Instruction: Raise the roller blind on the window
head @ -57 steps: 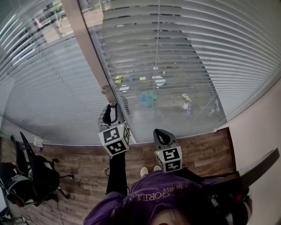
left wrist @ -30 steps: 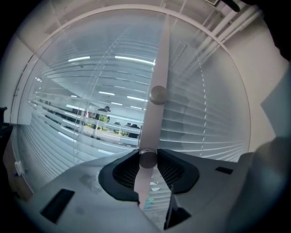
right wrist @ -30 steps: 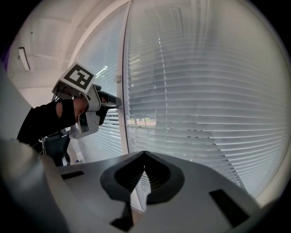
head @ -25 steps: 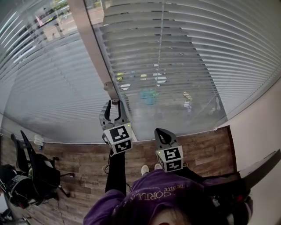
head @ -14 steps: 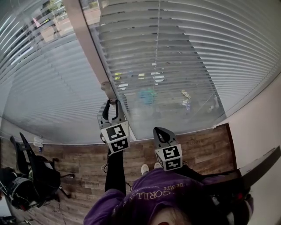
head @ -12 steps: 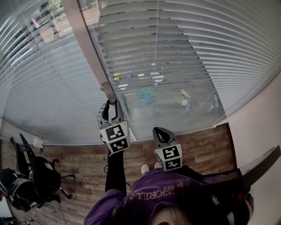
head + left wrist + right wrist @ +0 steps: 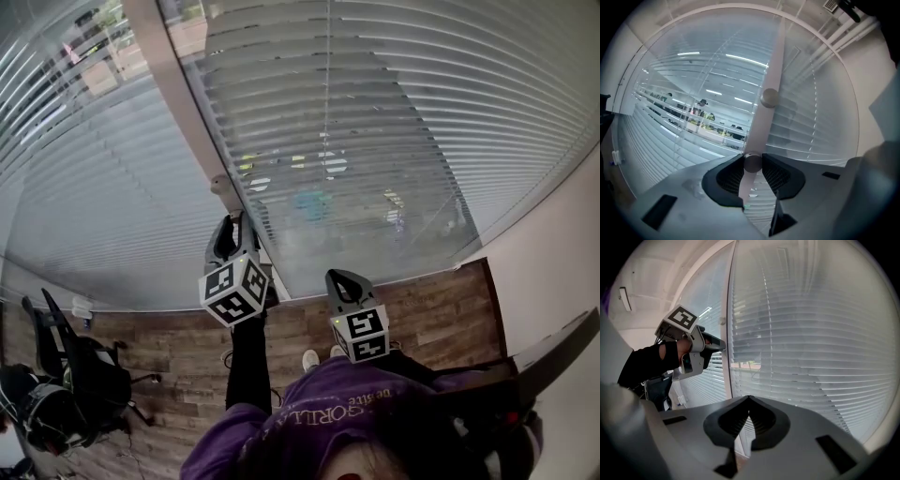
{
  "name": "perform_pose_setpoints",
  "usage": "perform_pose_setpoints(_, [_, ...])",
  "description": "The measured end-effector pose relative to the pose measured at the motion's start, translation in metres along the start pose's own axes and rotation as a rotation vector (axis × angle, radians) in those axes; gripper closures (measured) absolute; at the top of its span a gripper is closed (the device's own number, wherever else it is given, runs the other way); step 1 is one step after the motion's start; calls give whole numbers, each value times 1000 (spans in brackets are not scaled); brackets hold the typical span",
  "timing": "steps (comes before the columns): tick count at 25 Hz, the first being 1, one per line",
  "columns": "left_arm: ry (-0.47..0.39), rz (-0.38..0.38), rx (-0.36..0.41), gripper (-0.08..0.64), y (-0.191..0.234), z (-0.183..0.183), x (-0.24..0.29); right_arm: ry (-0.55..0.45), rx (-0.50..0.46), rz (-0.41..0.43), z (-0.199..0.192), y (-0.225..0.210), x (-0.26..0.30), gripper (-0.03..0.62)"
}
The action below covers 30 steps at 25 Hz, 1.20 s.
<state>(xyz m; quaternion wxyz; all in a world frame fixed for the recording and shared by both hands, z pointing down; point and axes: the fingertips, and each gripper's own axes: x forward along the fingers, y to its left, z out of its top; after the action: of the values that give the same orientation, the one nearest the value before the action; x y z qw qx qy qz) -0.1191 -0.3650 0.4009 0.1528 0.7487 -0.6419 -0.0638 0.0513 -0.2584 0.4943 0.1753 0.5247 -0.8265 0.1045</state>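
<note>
1. The blind [image 7: 375,122] hangs lowered over the glass, right of the window post [image 7: 178,103].
2. The left tongs [image 7: 228,230] pinch a round knob [image 7: 752,162] on that post. The right tongs [image 7: 748,401] are pressed together, empty.
3. Likely risk: the smooth knob slips out if twisted loosely.

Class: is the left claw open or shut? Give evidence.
Shut: the left claw clamps the round knob on the window post, jaws touching it.

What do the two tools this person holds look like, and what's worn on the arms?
The left tool and right tool are grey with dark ribbed jaws. Each carries a white cube of black square markers: left cube, right cube. A black sleeve covers the left arm; the top is purple with pale lettering.
</note>
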Motion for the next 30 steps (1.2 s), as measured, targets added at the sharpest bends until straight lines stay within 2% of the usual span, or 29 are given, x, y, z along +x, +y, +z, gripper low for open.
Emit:
perform_pose_setpoints(6, [-2,-1,-68,436,-1,1,-2,1,-8,3,1,2,-3,597])
perform_pose_setpoints(8, [-5,3,-24,436,0,1,-1,3,-8,6,1,3,-1,595])
perform_pose_setpoints(10, [-9,15,97,436,0,0,0,4,-8,8,1,3,1,595])
perform_pose_setpoints(16, [41,46,585,435,-10,-12,1,12,-5,12,-3,6,0,597])
perform_pose_setpoints(19, [58,70,758,434,-10,-16,2,13,-3,11,-4,5,0,597])
perform_pose_setpoints(21, [54,86,822,434,-10,-14,1,13,-1,12,-4,5,0,595])
perform_pose_setpoints(23, [50,83,797,435,-8,-13,0,14,-1,13,-4,6,0,597])
perform_pose_setpoints(27, [50,39,528,436,-7,-11,-1,16,-1,14,-3,6,2,595])
perform_pose_setpoints(30, [40,29,365,436,-6,-7,-1,14,1,11,-3,5,3,597])
